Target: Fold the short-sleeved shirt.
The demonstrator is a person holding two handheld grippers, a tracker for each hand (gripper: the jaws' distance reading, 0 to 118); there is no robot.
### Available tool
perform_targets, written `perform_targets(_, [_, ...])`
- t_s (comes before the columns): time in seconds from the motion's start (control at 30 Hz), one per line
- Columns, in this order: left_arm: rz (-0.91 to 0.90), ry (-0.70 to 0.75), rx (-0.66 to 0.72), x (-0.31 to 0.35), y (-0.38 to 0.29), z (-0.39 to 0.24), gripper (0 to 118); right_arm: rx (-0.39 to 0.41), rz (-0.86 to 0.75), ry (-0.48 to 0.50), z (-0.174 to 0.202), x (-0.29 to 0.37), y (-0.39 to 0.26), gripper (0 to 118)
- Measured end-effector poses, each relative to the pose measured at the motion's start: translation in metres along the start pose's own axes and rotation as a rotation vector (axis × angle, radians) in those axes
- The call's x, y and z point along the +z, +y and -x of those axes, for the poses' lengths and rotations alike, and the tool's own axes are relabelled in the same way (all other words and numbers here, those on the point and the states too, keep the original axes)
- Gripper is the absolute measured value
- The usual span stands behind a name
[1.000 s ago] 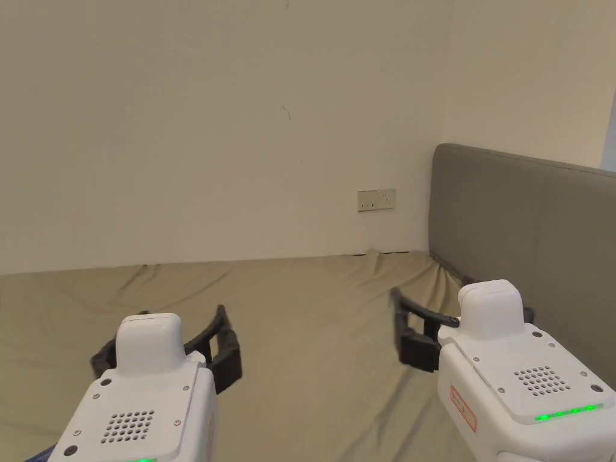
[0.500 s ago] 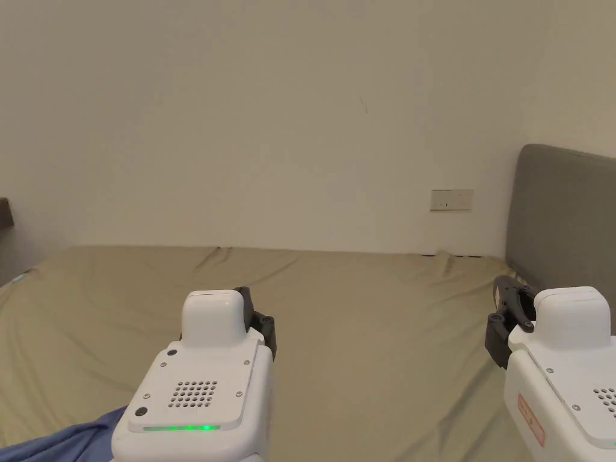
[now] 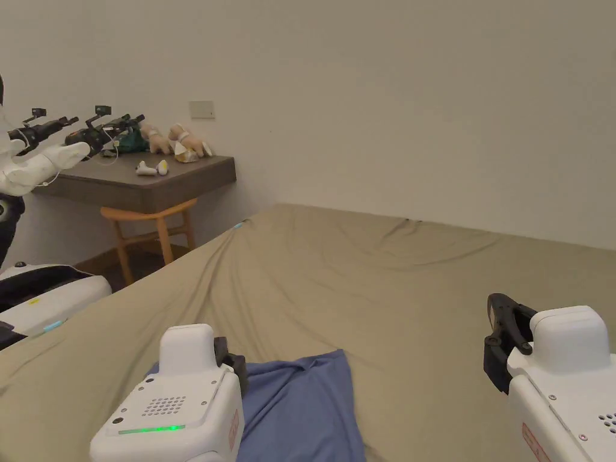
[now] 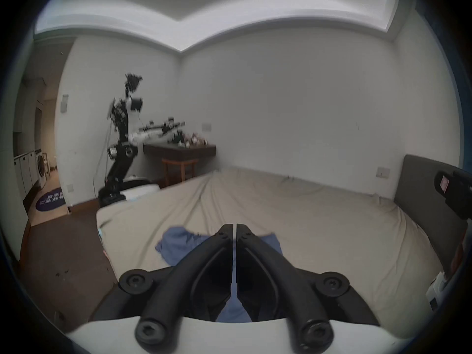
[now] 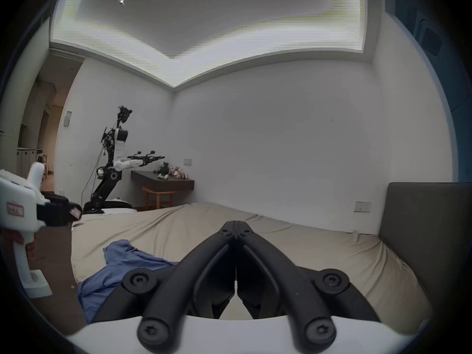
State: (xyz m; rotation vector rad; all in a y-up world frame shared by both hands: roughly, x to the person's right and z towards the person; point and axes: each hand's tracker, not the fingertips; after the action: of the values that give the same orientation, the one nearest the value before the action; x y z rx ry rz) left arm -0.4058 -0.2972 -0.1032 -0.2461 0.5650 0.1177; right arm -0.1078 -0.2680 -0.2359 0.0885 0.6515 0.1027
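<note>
A crumpled blue short-sleeved shirt [image 3: 301, 403] lies near the front edge of the bed [image 3: 391, 289]; it shows too in the left gripper view [image 4: 176, 244] and the right gripper view [image 5: 122, 262]. My left gripper [image 3: 231, 364] hovers just above the shirt, its jaws shut with nothing between them [image 4: 235, 228]. My right gripper [image 3: 502, 337] hangs over bare sheet to the right of the shirt, also shut and empty [image 5: 236, 225]. The left gripper [image 5: 58, 211] also appears at the left edge of the right gripper view, held by a hand.
The beige sheet is wrinkled. A grey headboard [image 5: 421, 232] bounds the bed on the right. Left of the bed stand a dark desk [image 3: 150, 177] with plush toys, a wooden stool [image 3: 150, 222] and a robot [image 3: 36, 156] with outstretched arms. Brown floor [image 4: 63, 252] lies left.
The head camera has swung left and down, bringing the shirt, desk and robot into view. Both grippers, open a second ago, now have their jaws shut.
</note>
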Motion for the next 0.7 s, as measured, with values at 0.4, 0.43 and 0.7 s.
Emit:
perform_targets(0.4, [0.719, -0.038, -0.032, -0.158, -0.124, -0.011, 118, -0.037, 0.214, -0.038, -0.013, -0.054, -0.061, 2])
perform_targets(0.43, [0.762, -0.042, -0.02, -0.171, -0.137, -0.01, 118, -0.029, 0.234, -0.044, -0.014, -0.059, -0.067, 2])
perform_targets(0.7, [0.851, 0.053, -0.04, -0.211, -0.185, -0.019, 118, -0.034, 0.341, -0.06, -0.023, -0.083, -0.099, 2])
